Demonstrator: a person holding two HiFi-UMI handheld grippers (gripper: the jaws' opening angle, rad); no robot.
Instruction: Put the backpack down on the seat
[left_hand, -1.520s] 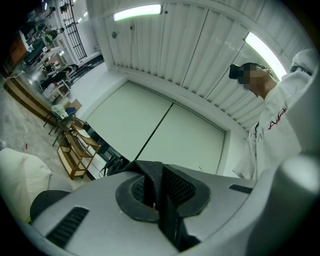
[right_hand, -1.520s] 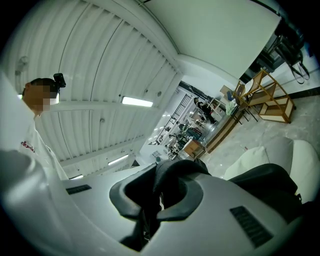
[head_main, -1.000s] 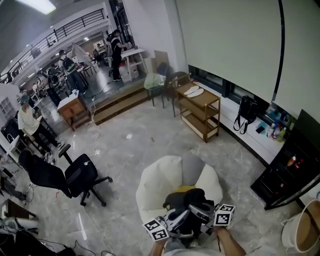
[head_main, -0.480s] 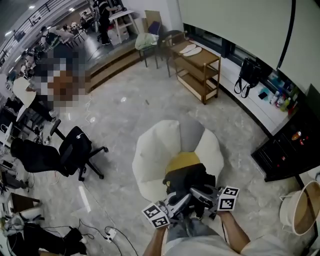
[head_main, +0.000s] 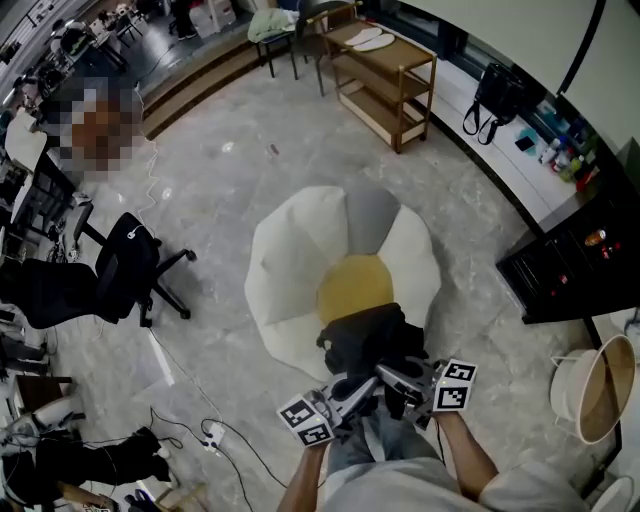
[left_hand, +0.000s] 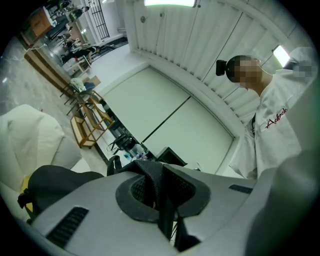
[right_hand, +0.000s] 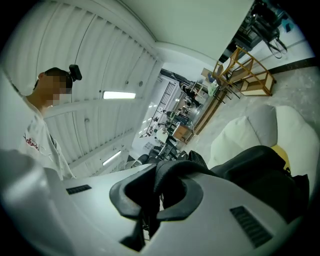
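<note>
Both grippers are clamped shut on the backpack's (head_main: 368, 345) straps. The left gripper (left_hand: 157, 192) pinches a black mesh strap (left_hand: 150, 172), and the right gripper (right_hand: 155, 195) squeezes a padded black strap (right_hand: 175, 172). The backpack sits over the near edge of the seat (head_main: 300, 255), covering part of its yellow centre; can't tell if it's actually resting on it. There's bare floor (head_main: 230, 180) all round the seat. An office chair (head_main: 125, 275) stands well off its left side, a wooden rack (head_main: 385, 75) is past its far edge, a black cabinet (head_main: 560, 270) is off to its right, and cables (head_main: 215, 435) lie near-left of it.
</note>
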